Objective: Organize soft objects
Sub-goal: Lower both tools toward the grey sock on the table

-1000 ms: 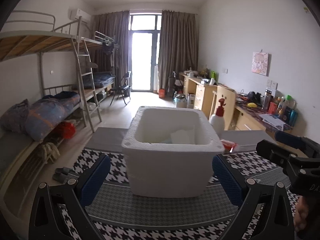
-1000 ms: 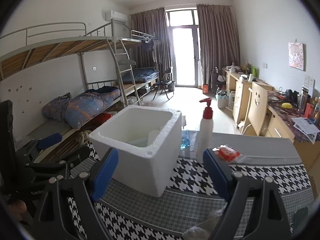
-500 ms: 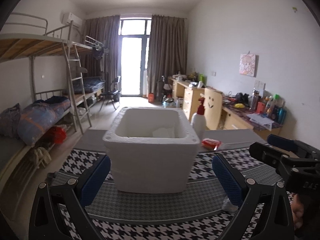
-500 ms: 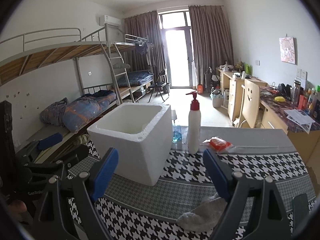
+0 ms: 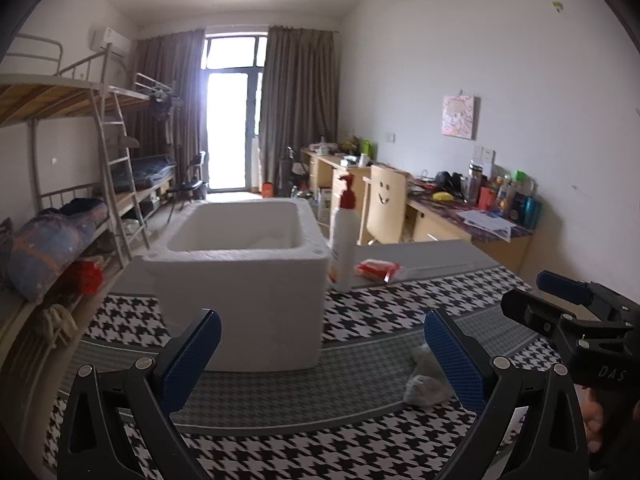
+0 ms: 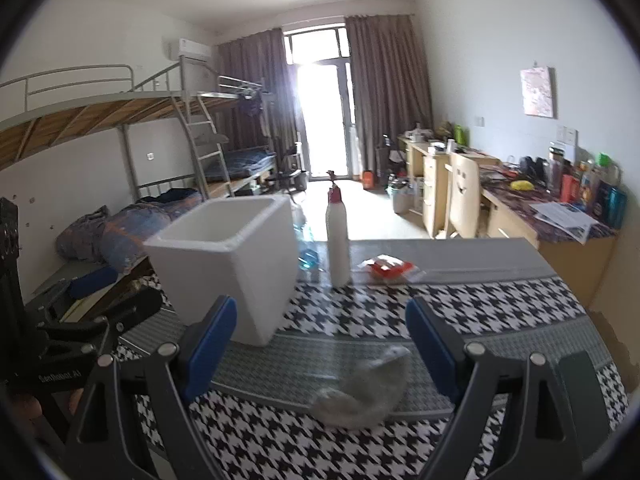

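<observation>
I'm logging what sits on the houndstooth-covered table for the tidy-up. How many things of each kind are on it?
White foam box: 1
White pump bottle with red top: 1
Red-and-white flat packet: 1
Grey crumpled soft cloth: 1
Blue item behind the box, too hidden to identify: 1
Total: 5

The box (image 5: 244, 288) interior is mostly hidden behind its near wall in both views; contents cannot be determined. The sock (image 6: 362, 390) is motion-blurred in the right wrist view, its outline unclear; in the left wrist view, the left gripper's right finger covers part of it. The red packet (image 5: 376, 270) is too small to identify. The right gripper (image 5: 576, 320) is cut off at the left wrist view's right edge. Desk items (image 6: 576, 186) are too small to identify.
</observation>
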The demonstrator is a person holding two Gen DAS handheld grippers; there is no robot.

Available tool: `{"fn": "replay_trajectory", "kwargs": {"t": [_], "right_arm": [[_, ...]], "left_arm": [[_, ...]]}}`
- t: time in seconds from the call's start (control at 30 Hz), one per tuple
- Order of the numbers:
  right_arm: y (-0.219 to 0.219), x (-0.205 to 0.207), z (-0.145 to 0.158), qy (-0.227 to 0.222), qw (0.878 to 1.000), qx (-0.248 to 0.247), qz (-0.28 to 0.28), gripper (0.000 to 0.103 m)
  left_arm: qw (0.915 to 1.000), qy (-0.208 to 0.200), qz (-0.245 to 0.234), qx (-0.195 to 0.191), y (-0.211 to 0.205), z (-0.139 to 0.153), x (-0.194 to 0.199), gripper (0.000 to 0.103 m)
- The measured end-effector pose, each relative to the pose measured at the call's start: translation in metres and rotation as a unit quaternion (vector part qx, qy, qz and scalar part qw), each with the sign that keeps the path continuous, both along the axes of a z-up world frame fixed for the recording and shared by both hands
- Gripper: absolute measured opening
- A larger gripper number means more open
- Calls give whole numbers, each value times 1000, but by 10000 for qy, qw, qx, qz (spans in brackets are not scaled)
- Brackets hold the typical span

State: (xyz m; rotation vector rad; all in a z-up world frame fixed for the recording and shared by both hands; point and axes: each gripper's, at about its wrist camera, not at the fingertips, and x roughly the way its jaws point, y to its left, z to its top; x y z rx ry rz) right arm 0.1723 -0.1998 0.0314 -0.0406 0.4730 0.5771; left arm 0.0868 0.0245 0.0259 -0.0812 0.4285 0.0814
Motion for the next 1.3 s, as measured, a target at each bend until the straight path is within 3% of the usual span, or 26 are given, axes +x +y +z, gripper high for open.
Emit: {"fn": "replay_trajectory", "kwargs": {"t": [0.3,0.73,1.3], "right_arm": [[-23,-13,-11,-107,9990,-186,-395,89],[-54,-21,-38,148,9969,-276,-721,89],[-83,-24,-88,986,9892,-372,-1022,89]], "left_arm": [[9986,271,-432,-105,-24,-18,12,102],[9940,726,-811,-89,-55,-41,30,102],[9875,1173,-1049,48,-86,-69,59,102]]}}
